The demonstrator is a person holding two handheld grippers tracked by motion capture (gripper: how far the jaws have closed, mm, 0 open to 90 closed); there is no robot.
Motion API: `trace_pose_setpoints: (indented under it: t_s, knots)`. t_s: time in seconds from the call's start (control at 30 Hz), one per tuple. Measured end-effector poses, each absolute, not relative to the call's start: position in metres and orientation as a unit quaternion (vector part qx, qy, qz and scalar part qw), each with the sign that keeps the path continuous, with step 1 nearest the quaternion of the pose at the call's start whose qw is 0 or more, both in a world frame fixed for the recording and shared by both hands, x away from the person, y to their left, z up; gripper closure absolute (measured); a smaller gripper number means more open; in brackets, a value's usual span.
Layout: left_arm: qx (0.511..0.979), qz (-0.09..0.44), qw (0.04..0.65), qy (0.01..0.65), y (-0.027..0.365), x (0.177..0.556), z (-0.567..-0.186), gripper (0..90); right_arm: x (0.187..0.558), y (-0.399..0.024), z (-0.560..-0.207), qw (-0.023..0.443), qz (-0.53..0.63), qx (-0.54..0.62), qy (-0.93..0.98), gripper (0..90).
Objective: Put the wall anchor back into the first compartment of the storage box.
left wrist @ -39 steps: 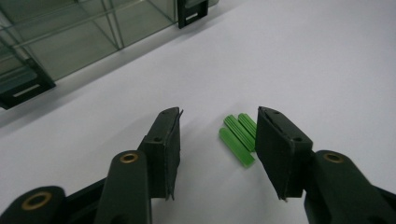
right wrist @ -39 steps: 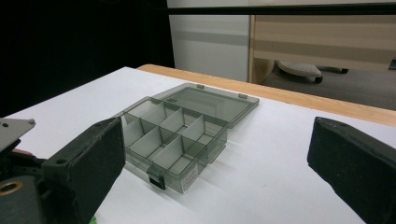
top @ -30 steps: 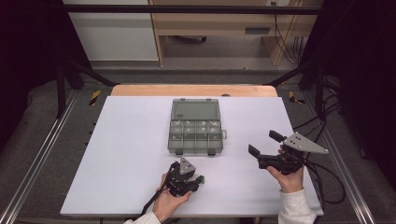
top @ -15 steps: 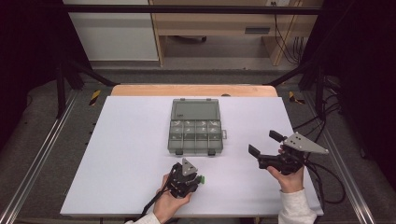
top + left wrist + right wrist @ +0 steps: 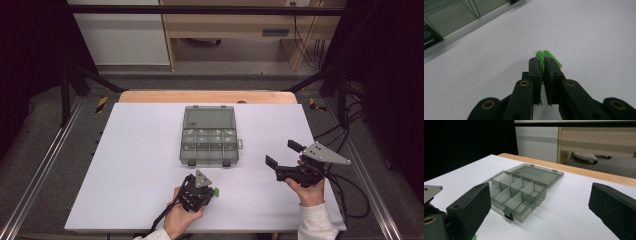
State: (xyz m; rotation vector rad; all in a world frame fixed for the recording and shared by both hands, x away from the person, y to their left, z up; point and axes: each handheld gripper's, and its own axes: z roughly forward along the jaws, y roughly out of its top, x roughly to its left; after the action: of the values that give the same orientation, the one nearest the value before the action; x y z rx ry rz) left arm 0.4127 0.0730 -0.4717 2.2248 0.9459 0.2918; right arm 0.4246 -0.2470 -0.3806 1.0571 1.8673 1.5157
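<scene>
Green plastic pieces, ribbed like wall plugs, lie on the white table near its 6 o'clock edge, pinched between the nearly closed jaws of the left gripper; the left gripper view shows two of them side by side, poking out past the jaw tips. From the high view only a small green speck appears at the 3 o'clock side of the left gripper, held in the person's left hand. A smoky grey compartment box sits at the table's centre, lid folded flat toward 12 o'clock. The right gripper view reveals its dividers and a front latch. A pale label beside the latch is too blurred to read. The right gripper, at 4 o'clock, holds its jaws spread wide, gripping nothing.
</scene>
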Motion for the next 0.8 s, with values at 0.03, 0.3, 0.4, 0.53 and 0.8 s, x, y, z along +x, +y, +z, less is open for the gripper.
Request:
trace_pose_setpoints:
  t_s: [0.03,0.3,0.4,0.53,0.8]
  knots:
    - [0.858,0.111,0.346,0.364,0.074,0.413,-0.471,83.6,0.425,-0.247,-0.381,0.255,0.557,0.389,0.688,4.5]
    - [0.852,0.117,0.361,0.362,0.084,0.413,-0.455,83.7,0.424,-0.248,-0.38,0.254,0.558,0.389,0.688,4.4]
    - [0.848,0.122,0.369,0.361,0.09,0.414,-0.447,83.7,0.424,-0.248,-0.38,0.255,0.558,0.389,0.688,4.4]
    - [0.838,0.124,0.386,0.366,0.098,0.415,-0.436,83.7,0.424,-0.248,-0.38,0.255,0.556,0.39,0.688,4.2]
    - [0.825,0.136,0.405,0.37,0.115,0.421,-0.417,83.7,0.425,-0.247,-0.381,0.258,0.555,0.39,0.688,4.0]
